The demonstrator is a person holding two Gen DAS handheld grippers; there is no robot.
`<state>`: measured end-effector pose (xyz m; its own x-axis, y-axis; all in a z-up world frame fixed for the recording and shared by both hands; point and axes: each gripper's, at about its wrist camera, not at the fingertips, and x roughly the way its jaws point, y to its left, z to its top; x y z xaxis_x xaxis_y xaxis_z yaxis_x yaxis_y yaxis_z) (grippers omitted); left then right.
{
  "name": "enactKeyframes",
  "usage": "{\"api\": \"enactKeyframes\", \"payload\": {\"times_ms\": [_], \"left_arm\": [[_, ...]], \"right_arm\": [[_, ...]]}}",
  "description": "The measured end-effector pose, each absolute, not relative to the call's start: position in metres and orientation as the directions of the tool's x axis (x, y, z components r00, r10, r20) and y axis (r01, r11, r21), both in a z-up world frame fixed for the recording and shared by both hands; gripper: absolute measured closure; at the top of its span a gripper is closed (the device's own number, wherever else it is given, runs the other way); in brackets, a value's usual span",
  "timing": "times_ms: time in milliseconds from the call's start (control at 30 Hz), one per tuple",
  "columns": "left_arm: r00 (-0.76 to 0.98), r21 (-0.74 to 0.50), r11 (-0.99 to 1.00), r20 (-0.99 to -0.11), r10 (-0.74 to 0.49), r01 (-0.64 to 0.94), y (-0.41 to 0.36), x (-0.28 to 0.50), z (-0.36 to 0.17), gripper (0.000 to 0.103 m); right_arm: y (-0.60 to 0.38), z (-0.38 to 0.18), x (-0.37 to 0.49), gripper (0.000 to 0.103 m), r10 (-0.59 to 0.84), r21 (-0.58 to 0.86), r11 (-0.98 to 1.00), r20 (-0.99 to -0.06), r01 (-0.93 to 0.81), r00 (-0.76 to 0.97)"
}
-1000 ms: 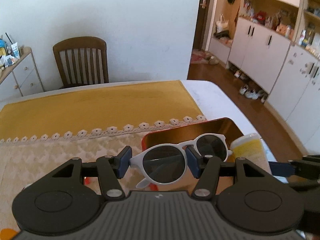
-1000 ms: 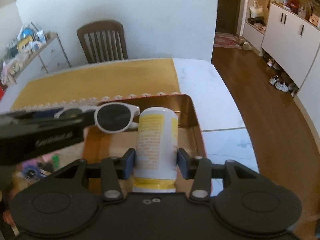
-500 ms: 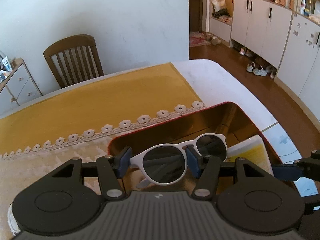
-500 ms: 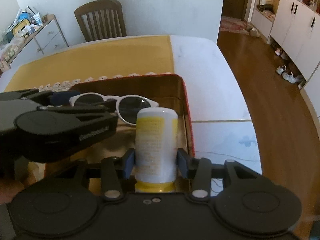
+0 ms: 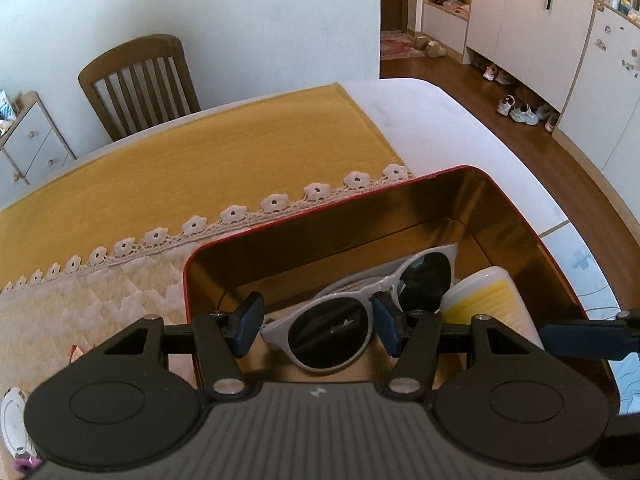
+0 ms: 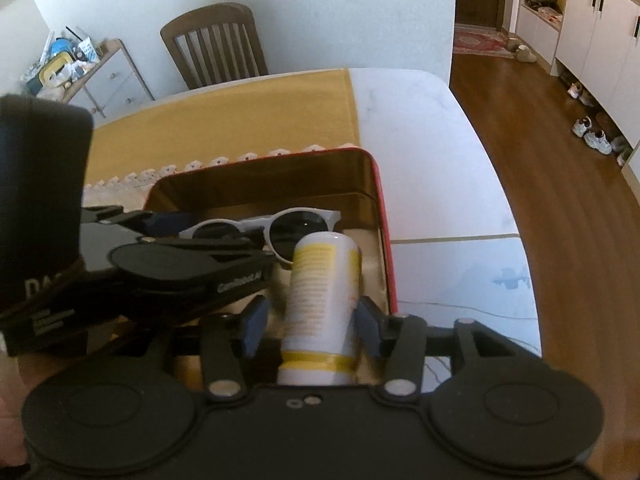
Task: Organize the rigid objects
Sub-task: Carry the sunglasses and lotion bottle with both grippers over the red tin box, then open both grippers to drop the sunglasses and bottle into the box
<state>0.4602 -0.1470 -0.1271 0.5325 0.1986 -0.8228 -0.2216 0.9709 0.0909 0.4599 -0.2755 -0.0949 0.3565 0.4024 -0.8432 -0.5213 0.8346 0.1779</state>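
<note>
The left gripper [image 5: 318,322] tips steeply downward, its blue pads [image 5: 249,322] spread with a small gap on the left-hand side, so they no longer press on the white sunglasses [image 5: 360,308] lying between them. The right gripper [image 6: 310,326] points down at a similar slant just beside it, and its jaws have just been opening: the blue pads [image 6: 253,326] stand clear on either side of the yellow-and-white bottle [image 6: 320,300] between them. Seen from the right wrist, the left gripper's black body reaches in from the left, close alongside the right one.
</note>
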Motion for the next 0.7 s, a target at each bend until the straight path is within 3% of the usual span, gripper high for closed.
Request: {"api": "enactKeyframes", "payload": {"times_ms": [133,700], "left_arm": [[0.529,0.085,0.964,-0.822,0.21,-0.251,-0.145,0.457,-0.121,0.036],[0.637,-0.035,0.963,-0.756,0.148,-0.266,-0.133,0.393,-0.067,0.036]], "right_arm": [[-0.28,-0.089,0.457,0.045,0.413,0.186,0.835,-0.834,-0.519,0.366],[-0.295,-0.048,0.416,0.033,0.456,0.18,0.819,-0.78,-0.545,0.428]]}}
